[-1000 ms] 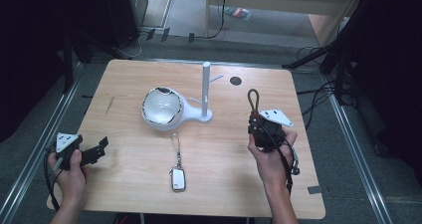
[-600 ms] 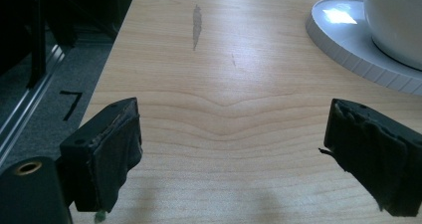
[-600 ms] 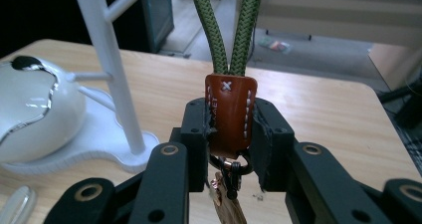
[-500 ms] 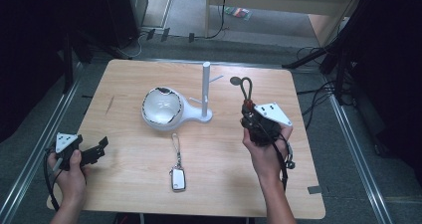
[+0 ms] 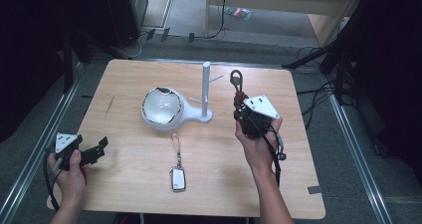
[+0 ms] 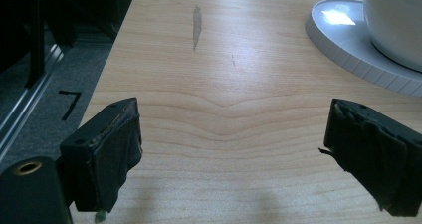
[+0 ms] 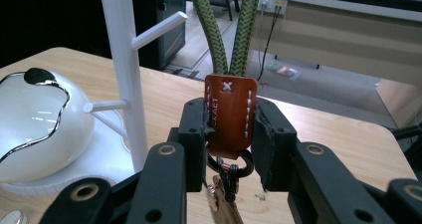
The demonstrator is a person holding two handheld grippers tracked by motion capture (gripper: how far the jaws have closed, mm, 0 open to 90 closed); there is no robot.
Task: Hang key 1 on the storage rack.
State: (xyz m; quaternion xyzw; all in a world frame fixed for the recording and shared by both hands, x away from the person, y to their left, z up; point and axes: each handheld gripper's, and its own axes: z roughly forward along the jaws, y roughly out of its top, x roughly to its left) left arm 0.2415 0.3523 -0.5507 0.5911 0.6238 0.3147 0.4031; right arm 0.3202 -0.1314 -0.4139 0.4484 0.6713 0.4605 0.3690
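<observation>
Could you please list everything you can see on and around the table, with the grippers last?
Table: one, light wood, centre of the high view.
Stand: one, white, upright post with side pegs on a round base, table centre.
Bowl: one, white with a dark-edged opening, on the stand's base, left of the post.
Key fob: one, silver-white with a chain, lying flat near the front edge.
Keychain strap: one, green cord loop with a brown leather tab and metal clip, held upright right of the post.
Left gripper: one, black, jaws open over the table's front left.
Right gripper: one, black, clamped on the leather tab.
</observation>
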